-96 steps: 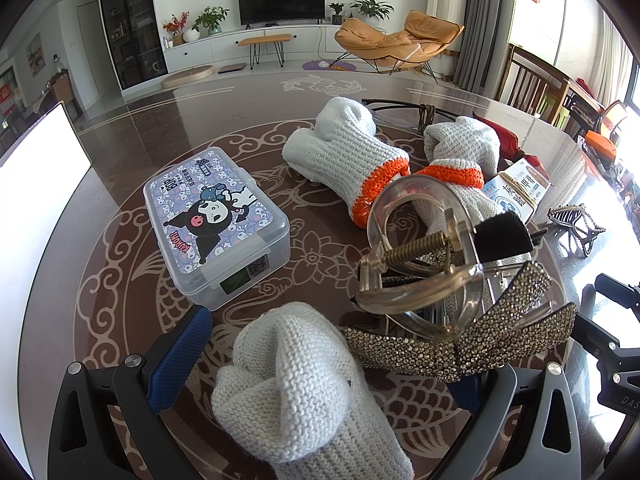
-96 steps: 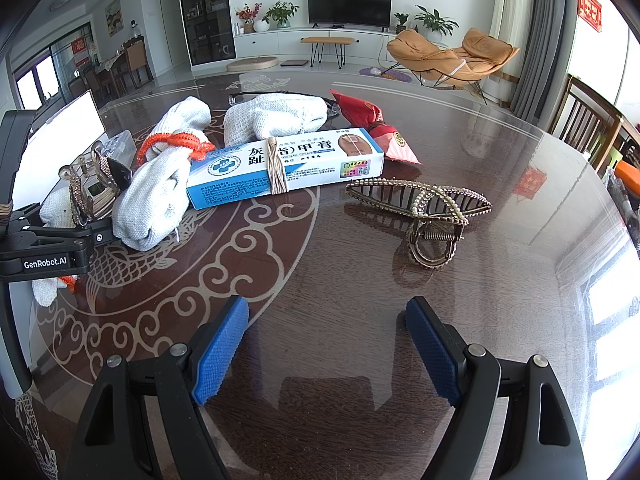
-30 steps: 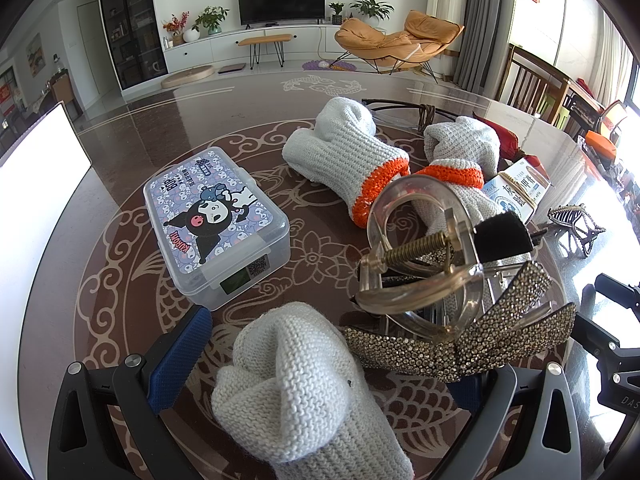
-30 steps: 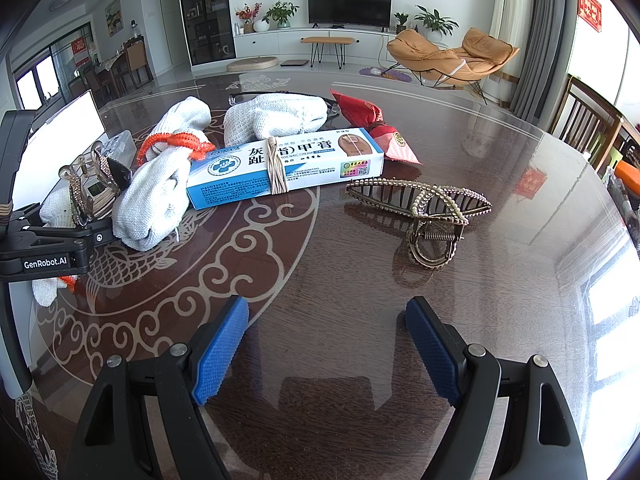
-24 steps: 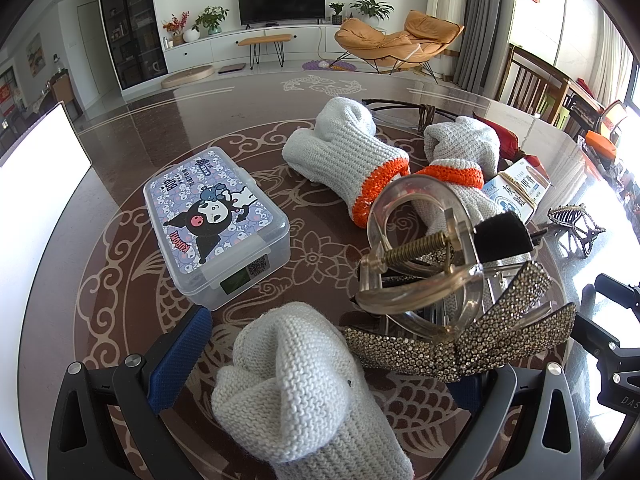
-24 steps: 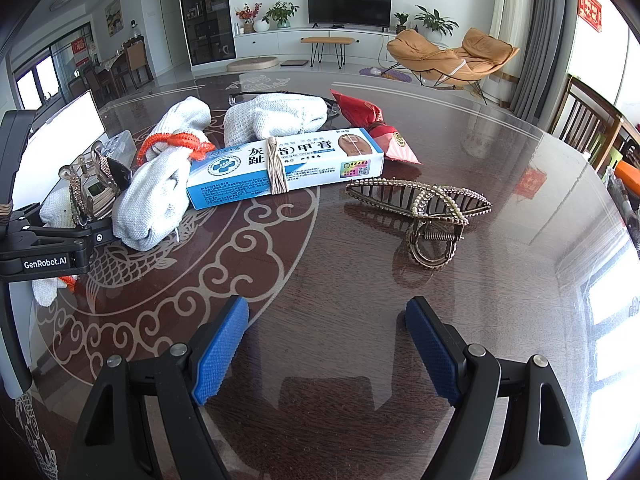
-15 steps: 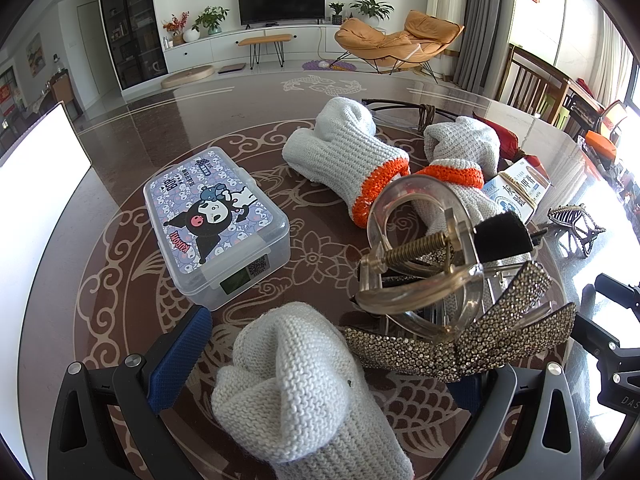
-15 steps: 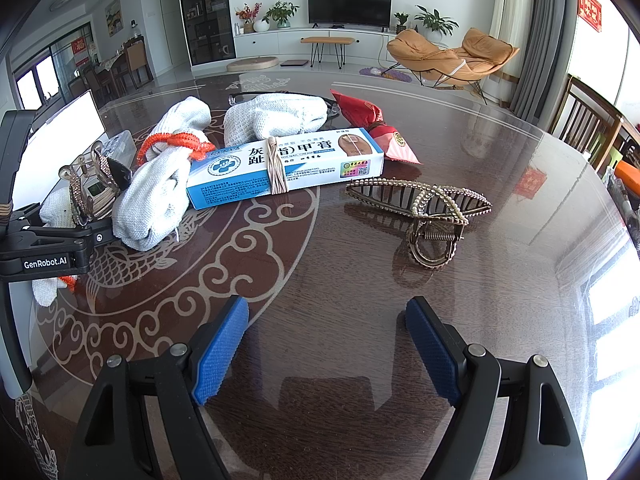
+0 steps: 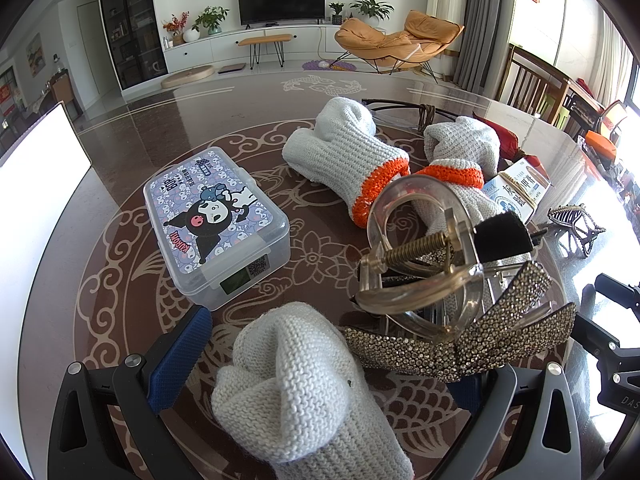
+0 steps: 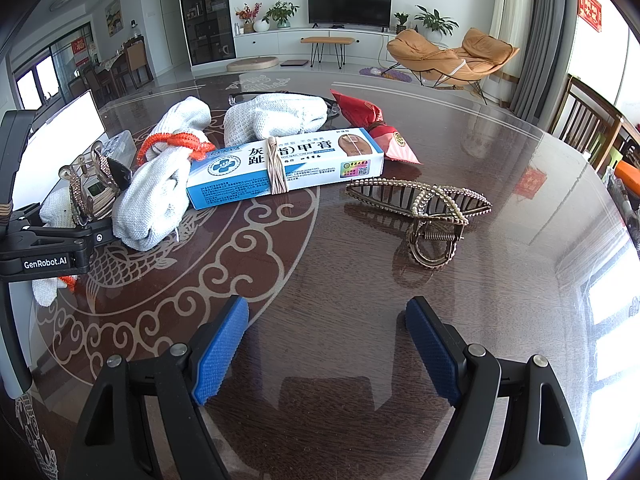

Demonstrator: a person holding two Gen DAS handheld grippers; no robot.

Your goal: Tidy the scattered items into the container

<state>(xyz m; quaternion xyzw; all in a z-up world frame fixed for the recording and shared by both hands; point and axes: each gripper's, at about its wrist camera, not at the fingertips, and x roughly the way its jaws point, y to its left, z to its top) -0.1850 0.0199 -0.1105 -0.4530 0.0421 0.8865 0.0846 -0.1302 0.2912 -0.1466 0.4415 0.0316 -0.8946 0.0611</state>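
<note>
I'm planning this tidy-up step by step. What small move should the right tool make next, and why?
Probably ease the right tool forward toward the gold pearl-trimmed claw hair clip. The tool is open and empty over the dark glossy patterned table, and the clip lies alone straight ahead, apart from the other items.

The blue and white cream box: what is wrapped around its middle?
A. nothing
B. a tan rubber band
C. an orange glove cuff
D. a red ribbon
B: in the right wrist view a tan rubber band circles the middle of the cream box, which lies on the table.
</note>
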